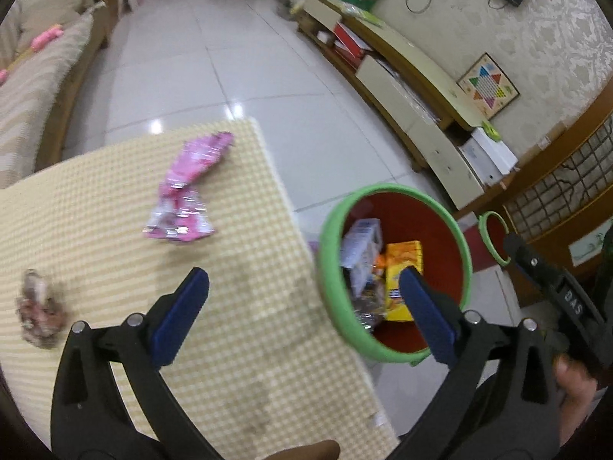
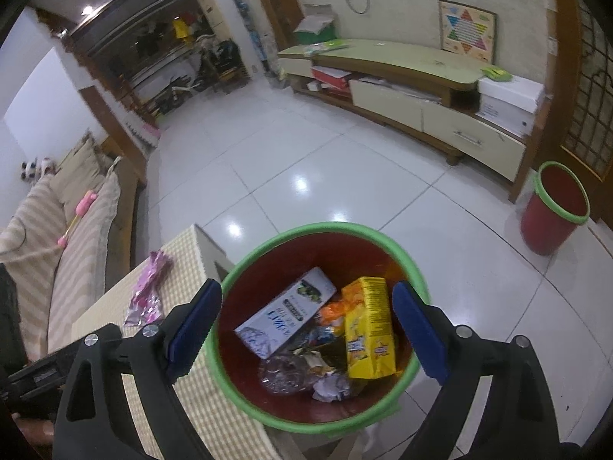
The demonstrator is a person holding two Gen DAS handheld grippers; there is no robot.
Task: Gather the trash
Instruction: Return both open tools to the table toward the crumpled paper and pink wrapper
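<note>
The left gripper hangs over the near right edge of the table, its blue jaws wide apart with nothing between them. The right gripper hangs over the red bin with the green rim, and it is wide open too, with nothing in it. The bin stands on the floor, just beside the table's right edge. In it lie a yellow box, a white carton and crumpled wrappers. A brown crumpled scrap lies near the table's left edge. Farther back, near the far right corner, lies a pink wrapper. A second red bin stands well away, near the long cabinet.
</note>
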